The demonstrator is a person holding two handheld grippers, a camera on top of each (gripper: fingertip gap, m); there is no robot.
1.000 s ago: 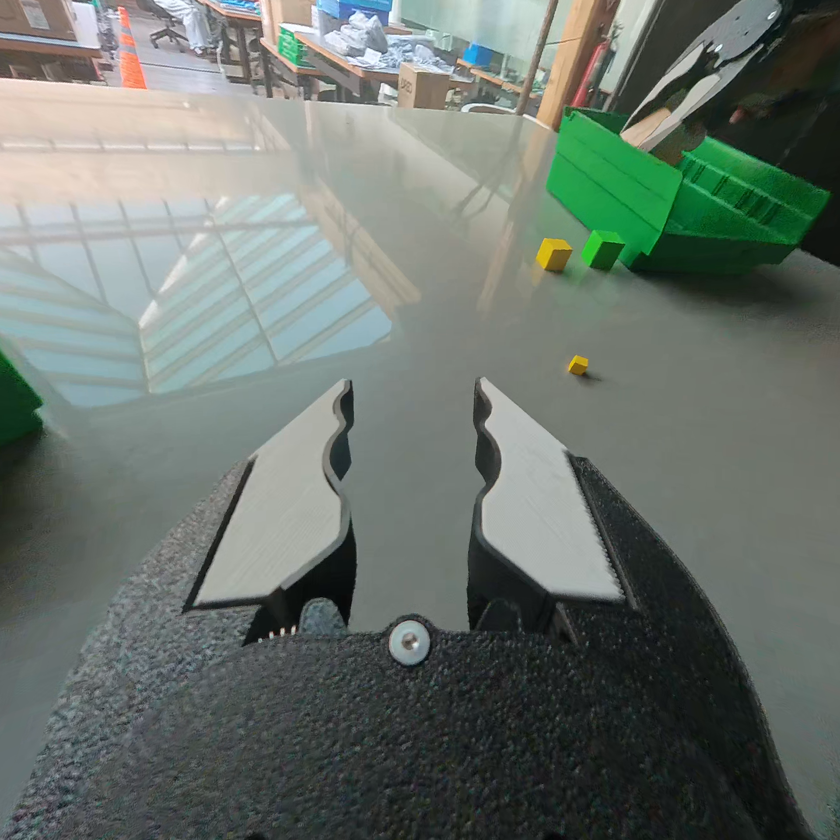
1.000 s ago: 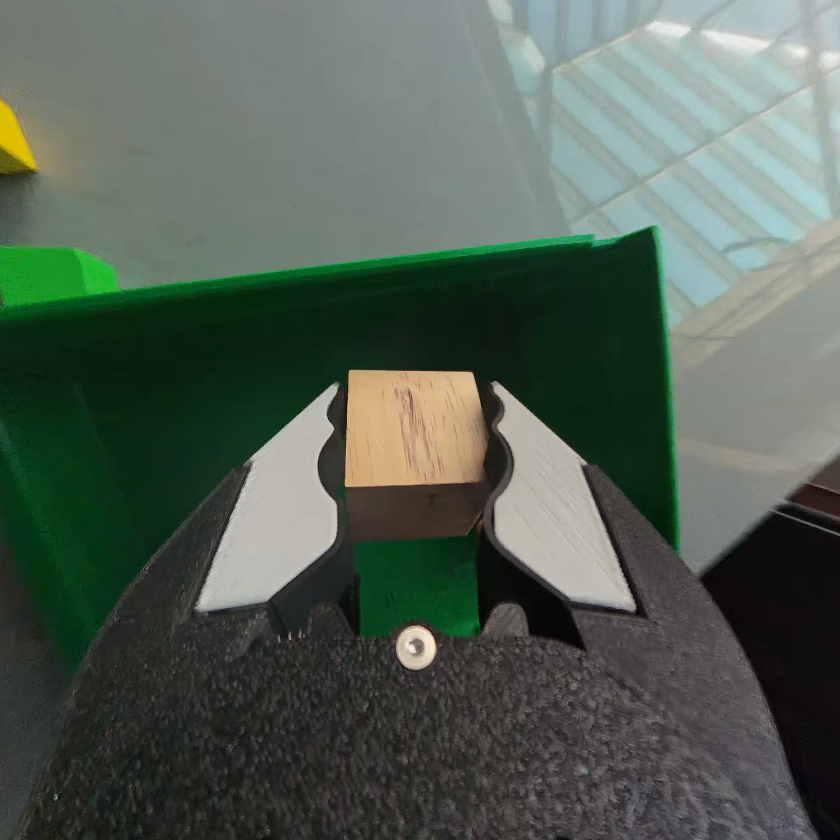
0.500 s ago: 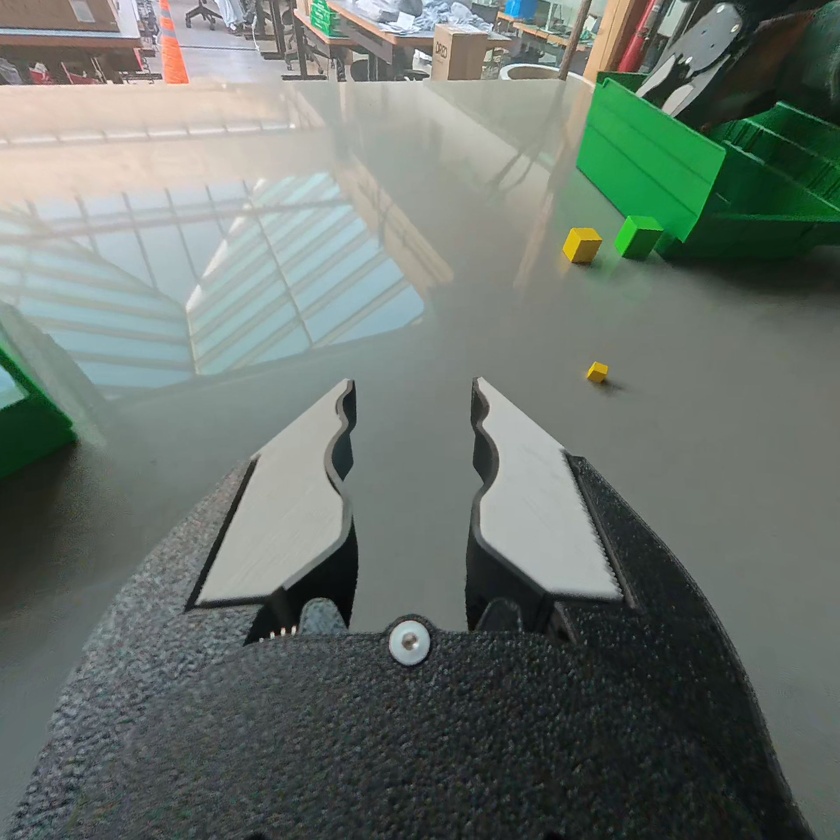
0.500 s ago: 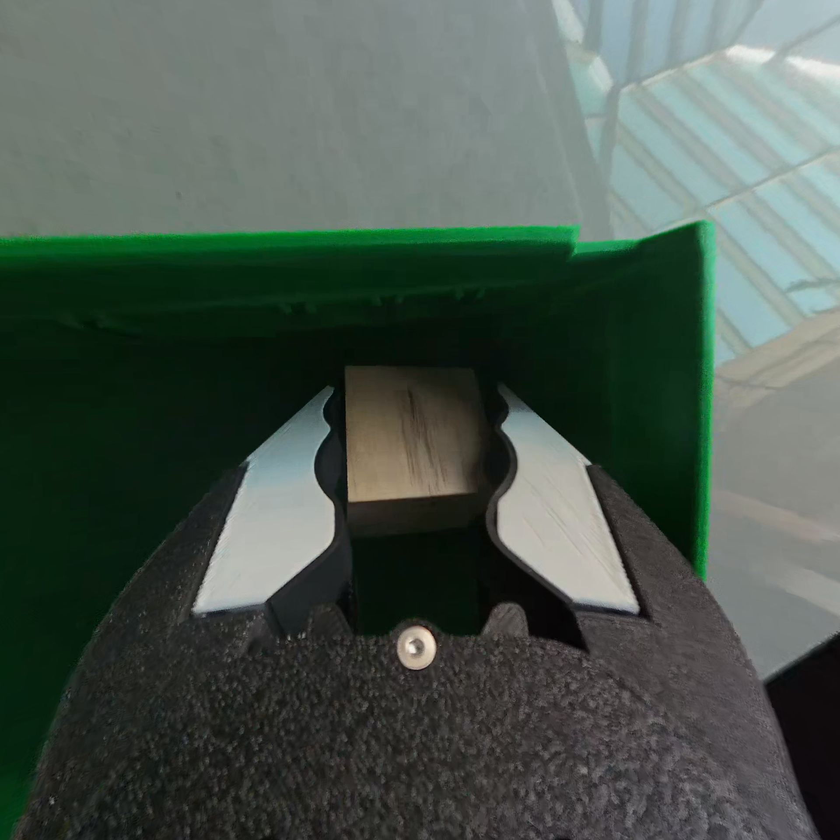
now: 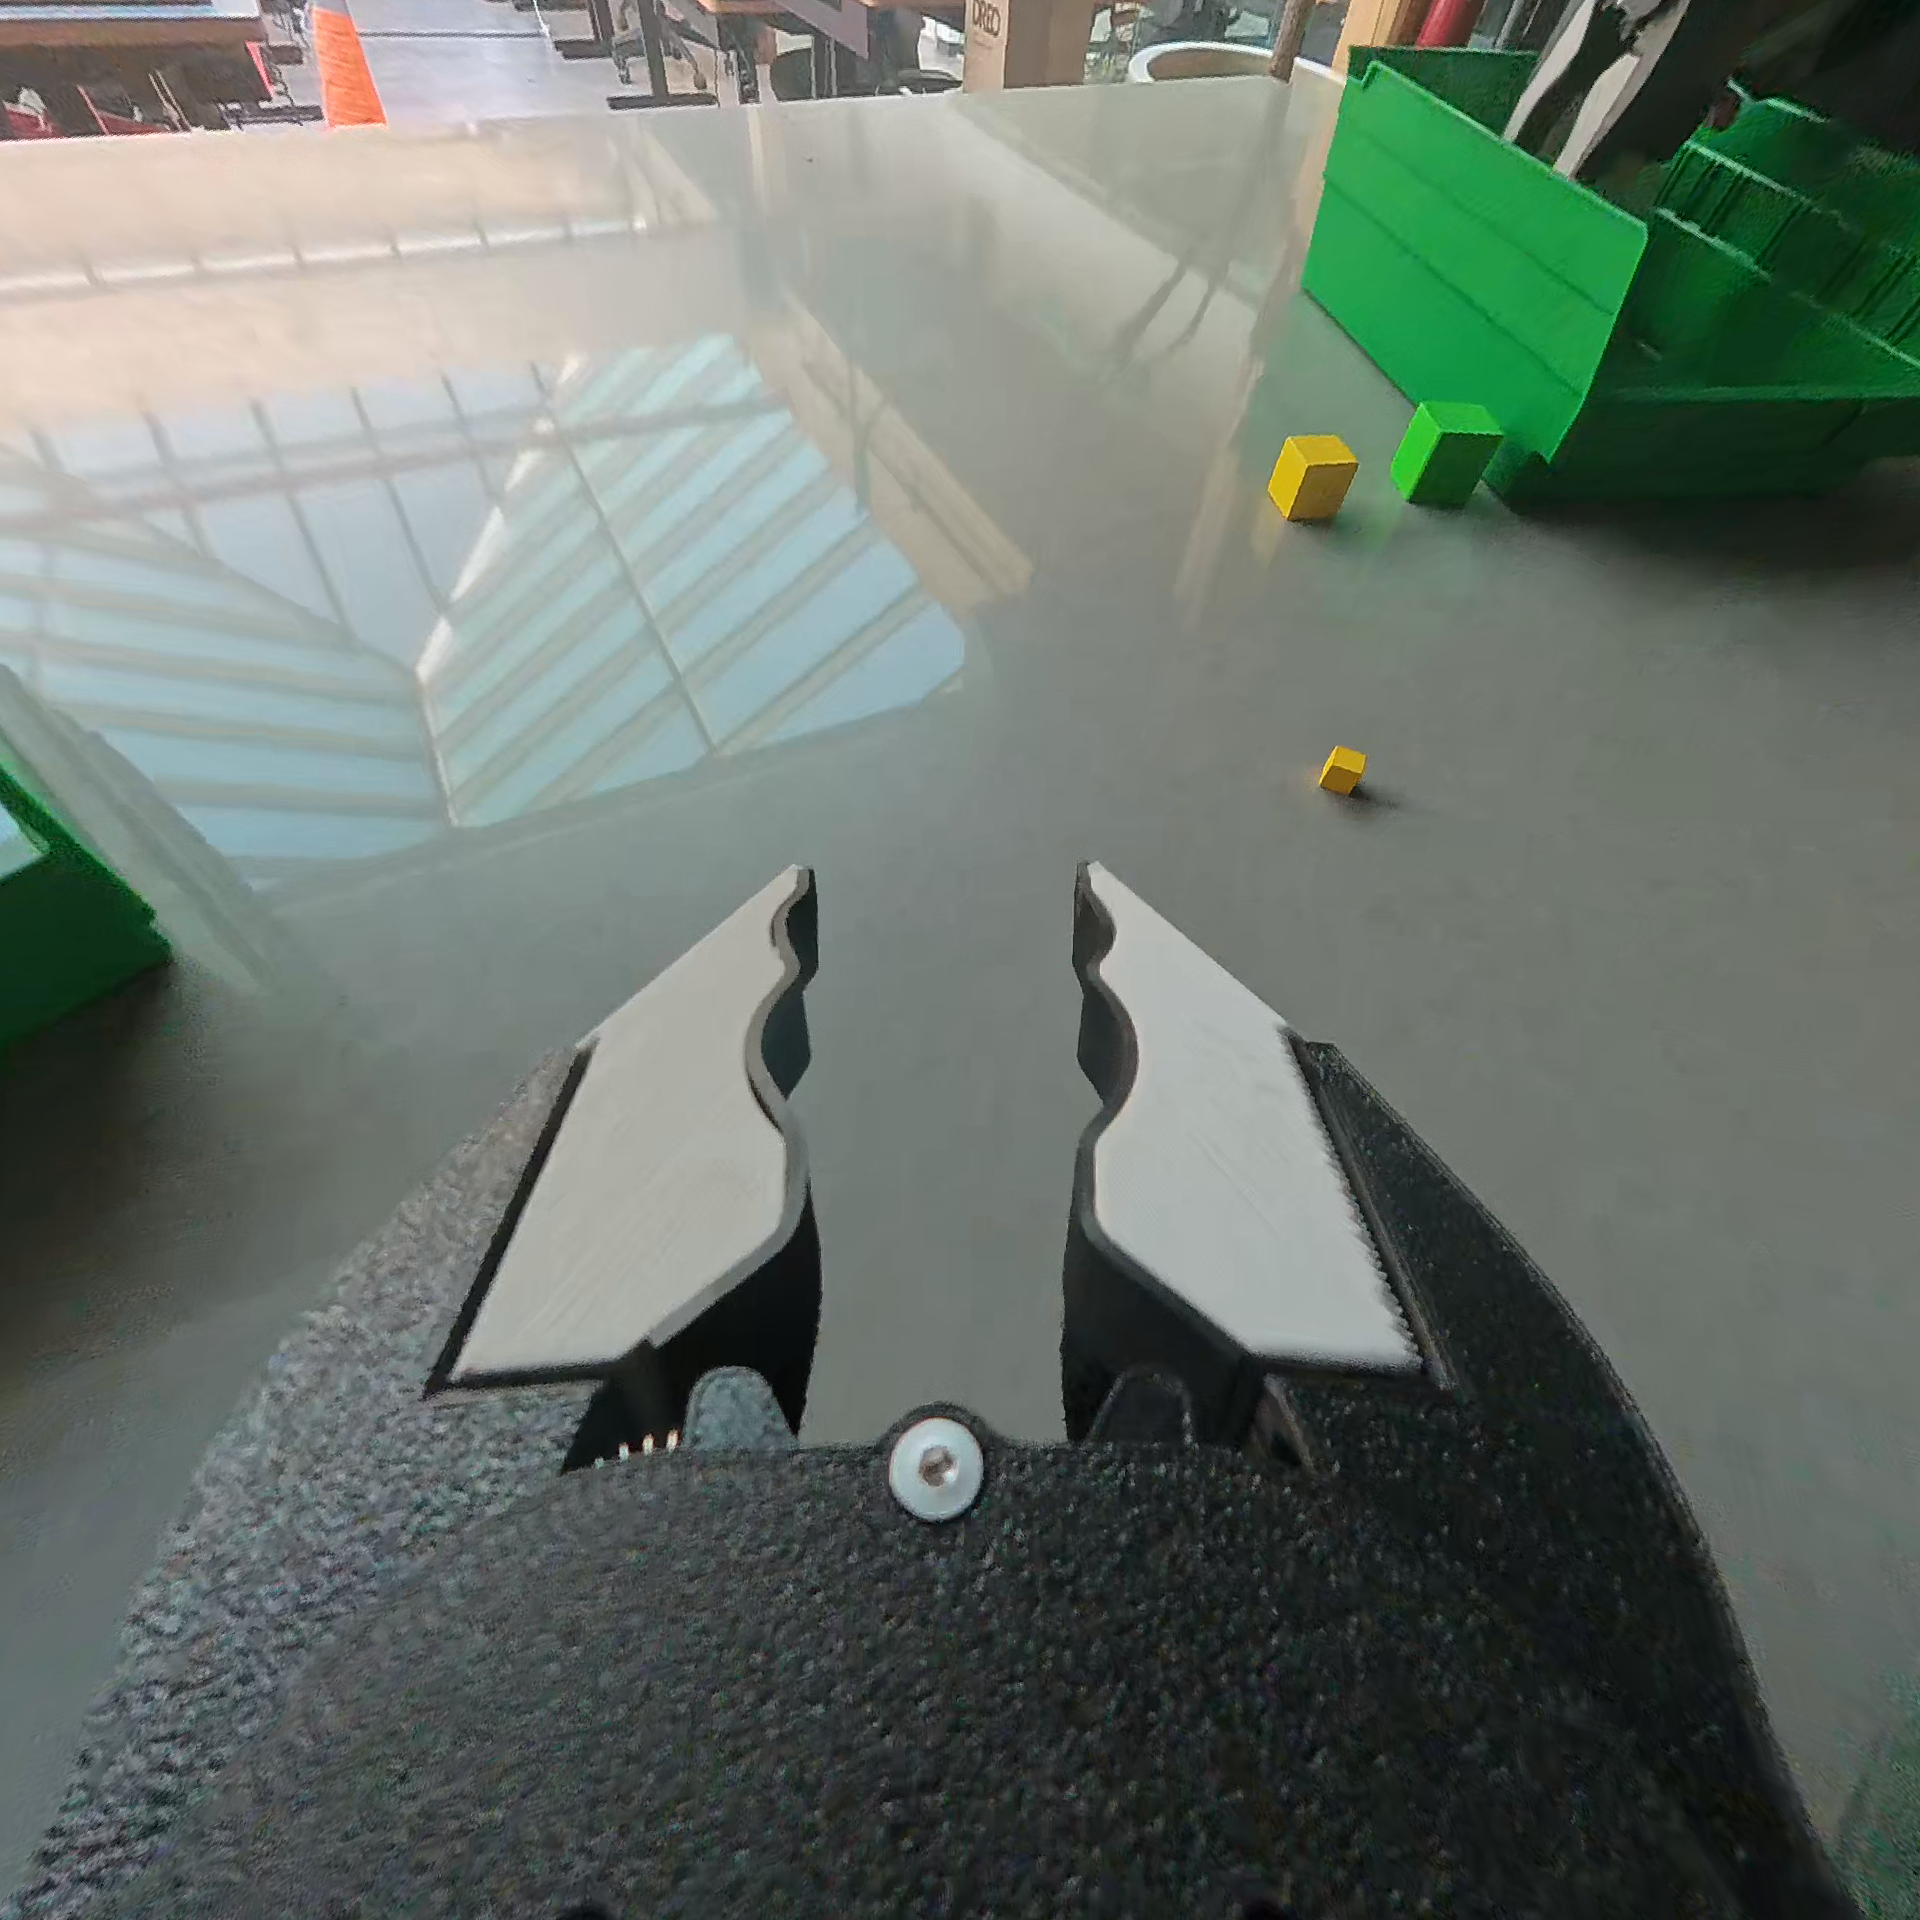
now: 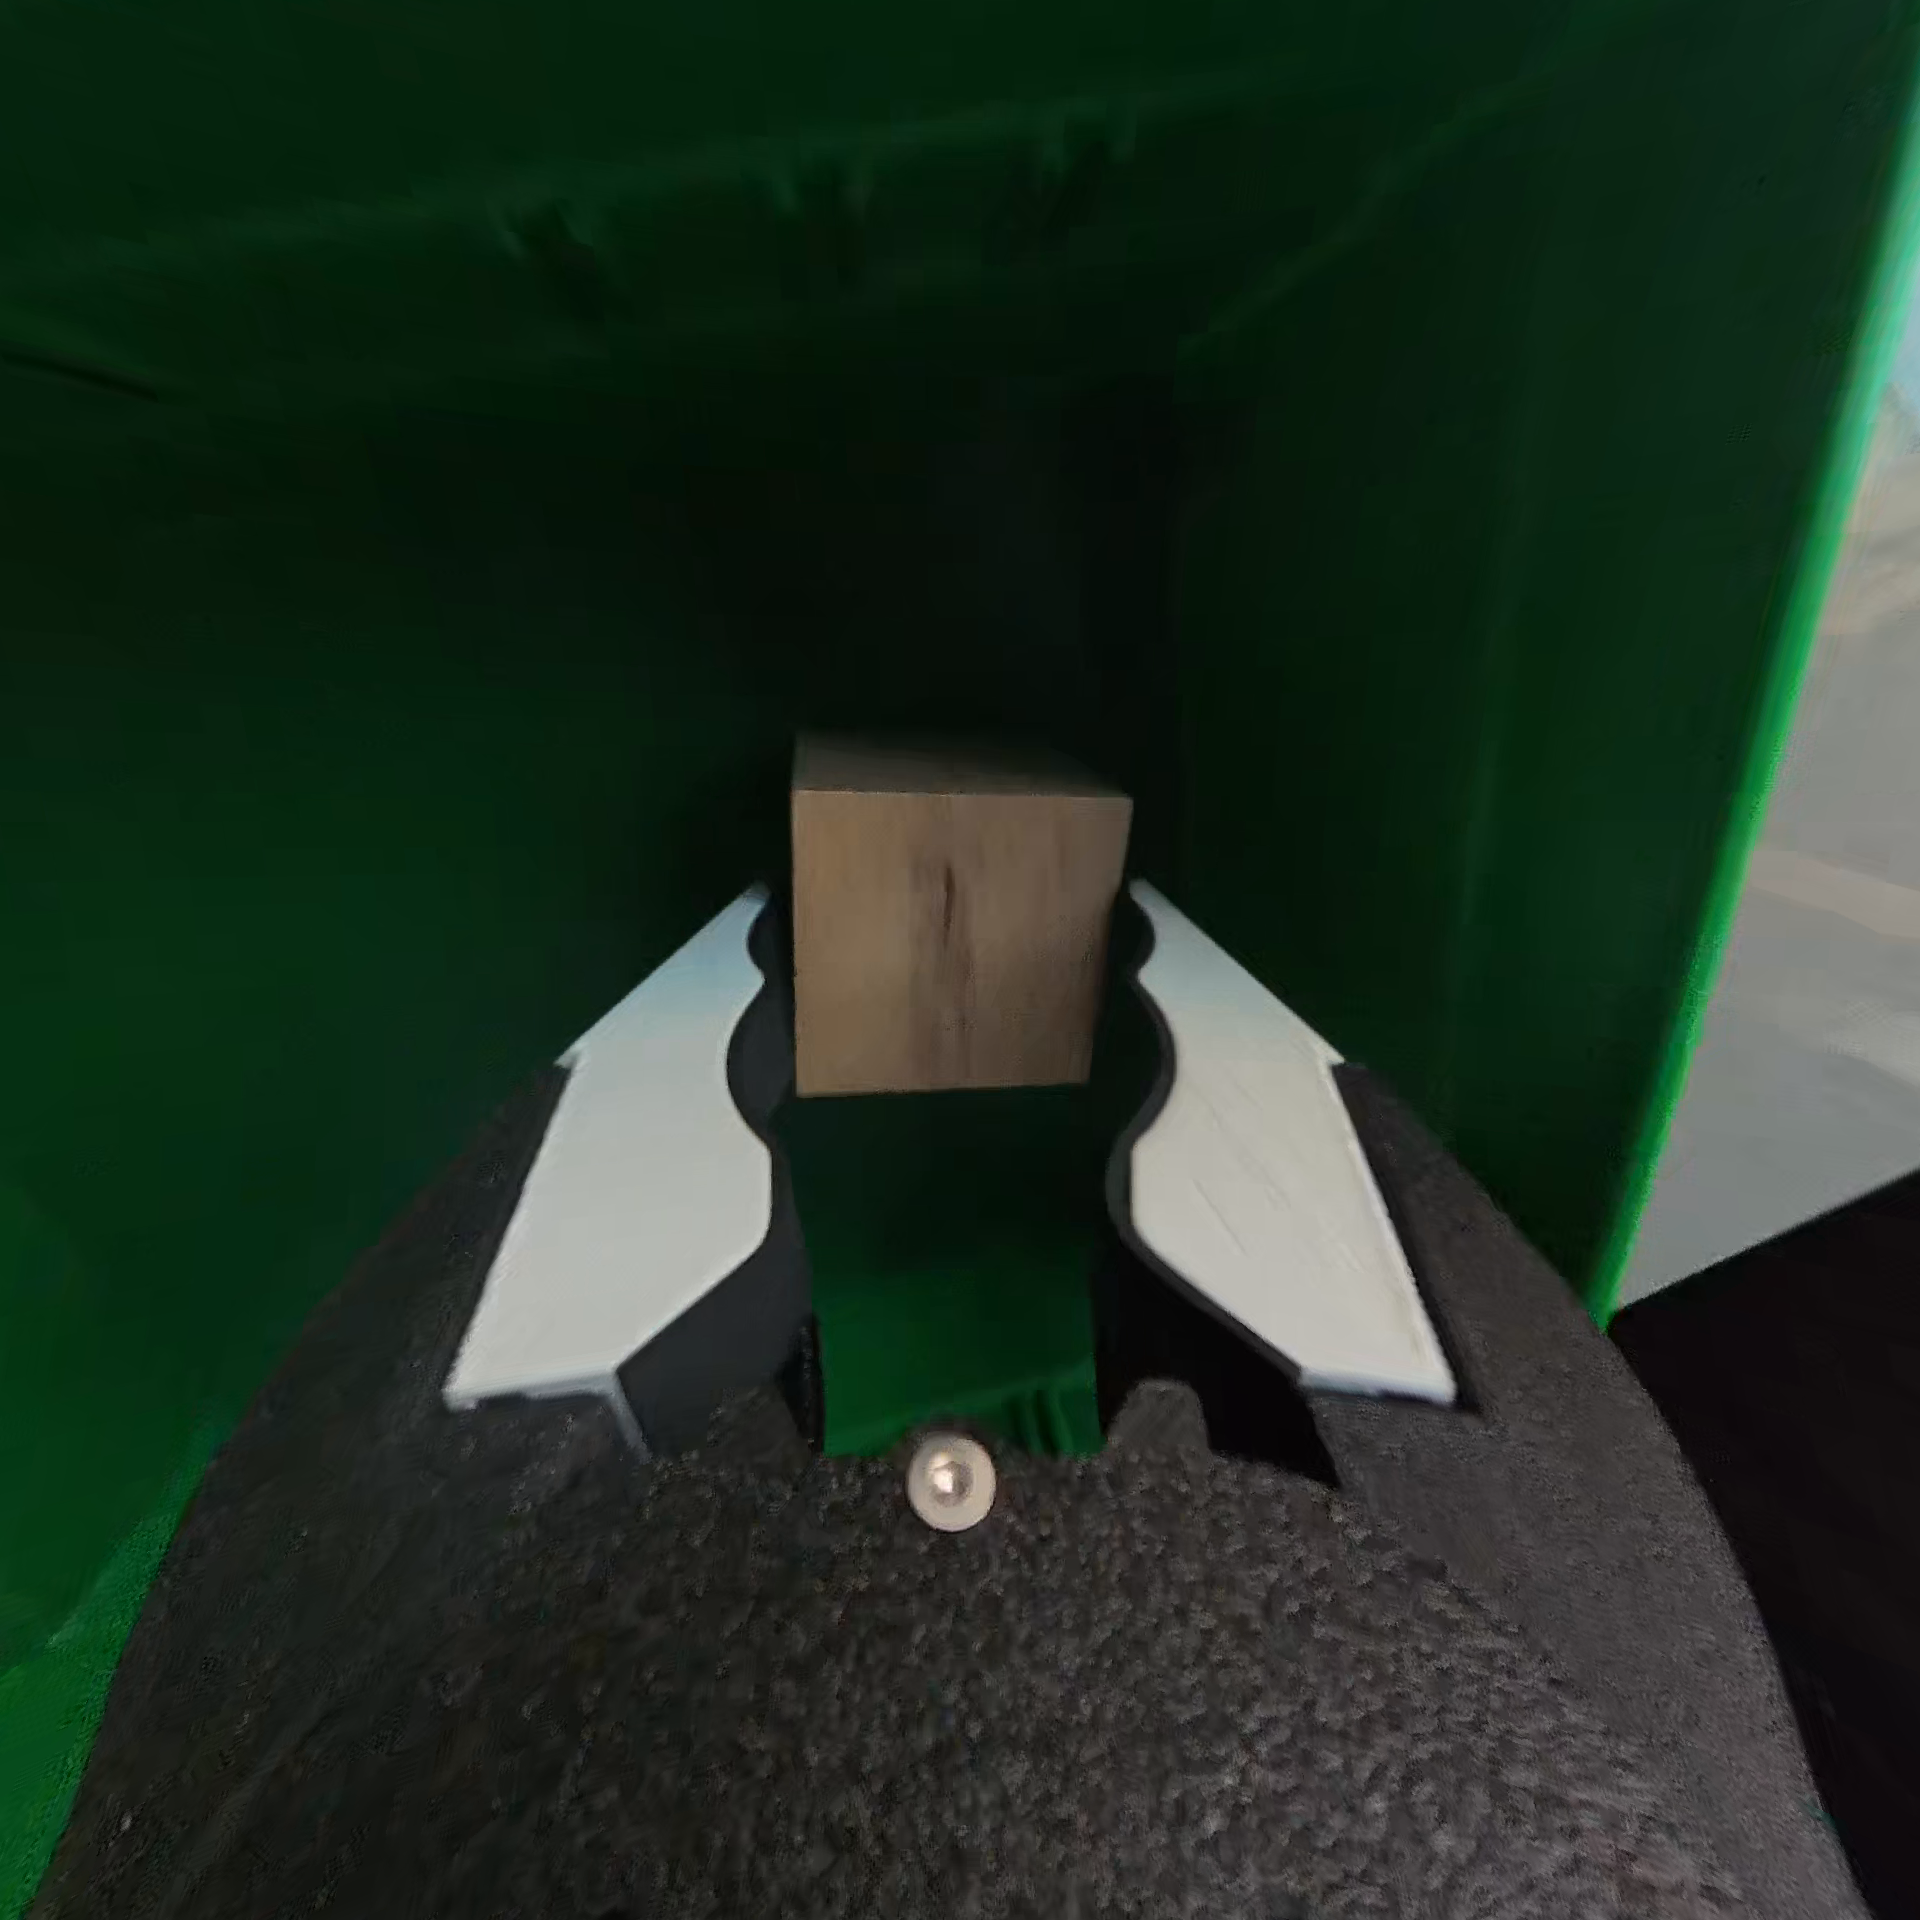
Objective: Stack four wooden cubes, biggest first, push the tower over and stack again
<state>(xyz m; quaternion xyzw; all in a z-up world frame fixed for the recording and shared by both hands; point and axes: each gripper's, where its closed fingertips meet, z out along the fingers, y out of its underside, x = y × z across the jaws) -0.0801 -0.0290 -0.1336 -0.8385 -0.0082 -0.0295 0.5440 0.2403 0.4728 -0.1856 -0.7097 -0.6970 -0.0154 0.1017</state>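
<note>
Right claw (image 6: 945,904) straddles wooden block (image 6: 951,951); left claw (image 5: 943,894) faces yellow cubes (image 5: 1312,476).

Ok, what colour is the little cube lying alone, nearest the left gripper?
Yellow. The little cube lies apart on the grey table; left wrist view shows it best.

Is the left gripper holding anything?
No, the left gripper is open, with only bare grey table between its fingers.
</note>
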